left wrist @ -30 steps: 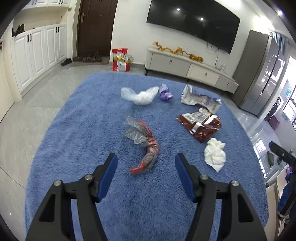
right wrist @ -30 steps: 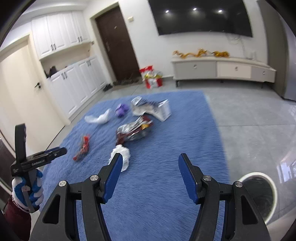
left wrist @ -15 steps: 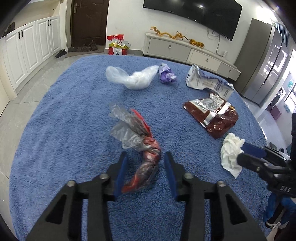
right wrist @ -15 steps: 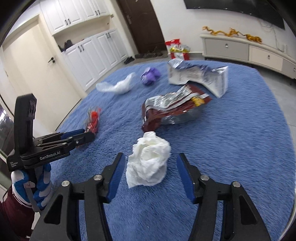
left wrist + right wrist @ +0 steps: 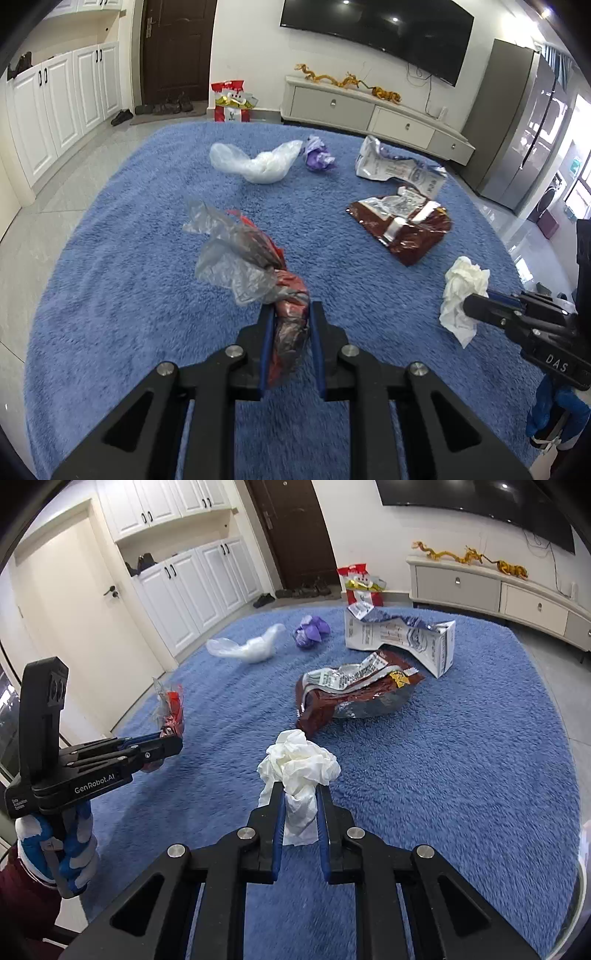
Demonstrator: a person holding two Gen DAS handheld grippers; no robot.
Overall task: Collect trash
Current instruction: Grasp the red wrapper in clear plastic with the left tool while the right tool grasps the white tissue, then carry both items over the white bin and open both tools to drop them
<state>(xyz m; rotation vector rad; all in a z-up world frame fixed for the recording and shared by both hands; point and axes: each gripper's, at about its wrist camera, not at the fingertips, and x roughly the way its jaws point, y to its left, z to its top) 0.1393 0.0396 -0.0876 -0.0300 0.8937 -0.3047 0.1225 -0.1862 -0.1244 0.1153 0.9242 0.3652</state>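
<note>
Left hand-held gripper [image 5: 291,321] clamps red wrapper [image 5: 290,325] | right hand-held gripper [image 5: 300,805] clamps tissue [image 5: 301,771]

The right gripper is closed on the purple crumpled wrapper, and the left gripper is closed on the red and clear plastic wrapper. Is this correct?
Not quite. The right gripper is closed on the white crumpled tissue, as the right wrist view shows; the purple wrapper lies untouched on the rug. The left gripper does grip the red and clear plastic wrapper.

The left claw [image 5: 291,325] is nearly closed, its blue pads [image 5: 266,347] pinching something between them, reaching forward and low. The right claw [image 5: 300,805] is likewise clamped, level beside it. A blue-and-white gloved left hand [image 5: 70,849] grips the handle.
</note>
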